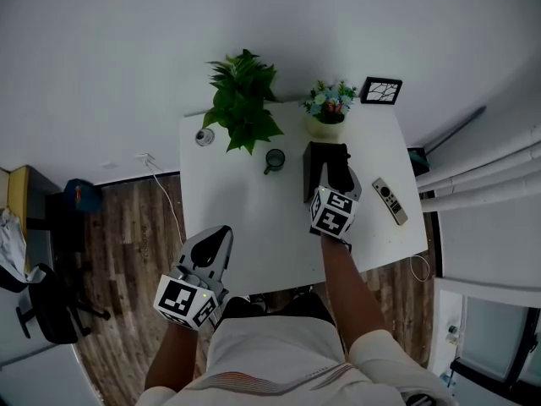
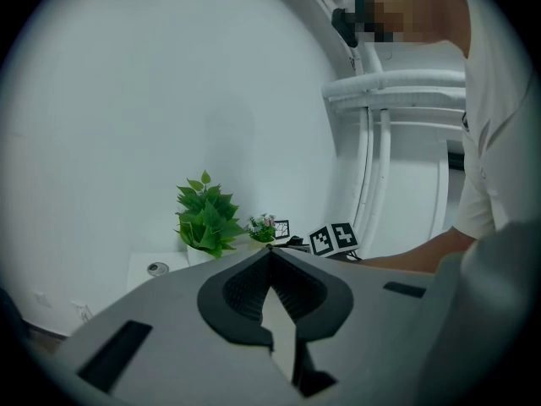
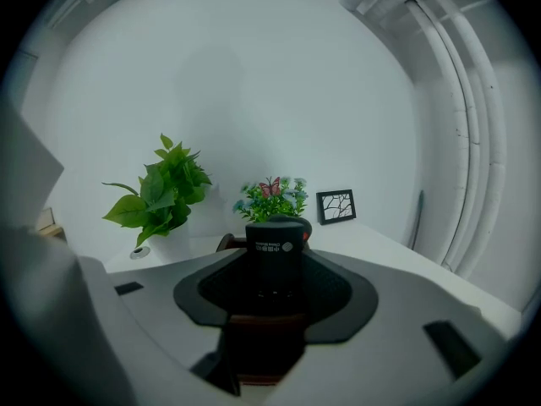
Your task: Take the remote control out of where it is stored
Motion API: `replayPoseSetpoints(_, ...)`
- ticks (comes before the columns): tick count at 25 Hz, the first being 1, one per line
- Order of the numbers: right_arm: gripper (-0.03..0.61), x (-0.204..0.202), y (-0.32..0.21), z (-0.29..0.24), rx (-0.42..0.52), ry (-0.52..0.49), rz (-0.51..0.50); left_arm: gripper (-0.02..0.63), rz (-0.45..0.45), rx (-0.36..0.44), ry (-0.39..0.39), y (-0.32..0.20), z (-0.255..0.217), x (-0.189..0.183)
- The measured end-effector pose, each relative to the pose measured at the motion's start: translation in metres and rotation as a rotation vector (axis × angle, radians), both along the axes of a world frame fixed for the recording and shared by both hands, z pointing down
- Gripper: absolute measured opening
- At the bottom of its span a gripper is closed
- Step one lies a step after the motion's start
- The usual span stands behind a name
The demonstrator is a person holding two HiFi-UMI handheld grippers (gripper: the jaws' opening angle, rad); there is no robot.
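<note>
A black remote control (image 3: 275, 256) stands upright in a dark brown holder (image 1: 314, 172) on the white table (image 1: 245, 210). My right gripper (image 1: 336, 162) is low over the holder, and the remote's top sits between its fingers. The jaws stand wide and I see no pad pressing on the remote. A second, light grey remote (image 1: 390, 201) lies flat on the table to the right of that gripper. My left gripper (image 1: 212, 244) hovers at the table's front left edge, its fingertips (image 2: 270, 256) meeting and nothing in them.
At the back of the table are a leafy green plant (image 1: 243, 100), a pot of flowers (image 1: 328, 112), a small picture frame (image 1: 381, 90), a green mug (image 1: 275, 160) and a small round tin (image 1: 204, 137). A black chair (image 1: 51, 307) stands on the wooden floor at the left.
</note>
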State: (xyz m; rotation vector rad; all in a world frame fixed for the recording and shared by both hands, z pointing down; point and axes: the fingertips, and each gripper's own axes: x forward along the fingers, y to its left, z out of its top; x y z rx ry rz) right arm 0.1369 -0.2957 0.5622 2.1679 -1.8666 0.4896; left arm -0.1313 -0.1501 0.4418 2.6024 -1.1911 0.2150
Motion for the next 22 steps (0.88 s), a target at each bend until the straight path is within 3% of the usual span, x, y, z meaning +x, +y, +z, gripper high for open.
replayPoseSetpoints(8, 0.189, 0.000, 0.003, -0.013, 0.046, -0.002, -0.002, 0.008, 0.017, -0.001, 0.010, -0.002, 0.002, 0.003)
replayPoseSetpoints(22, 0.189, 0.016, 0.042, -0.130, 0.248, -0.030, -0.177, 0.008, 0.054, 0.027, 0.037, 0.005, -0.010, 0.028)
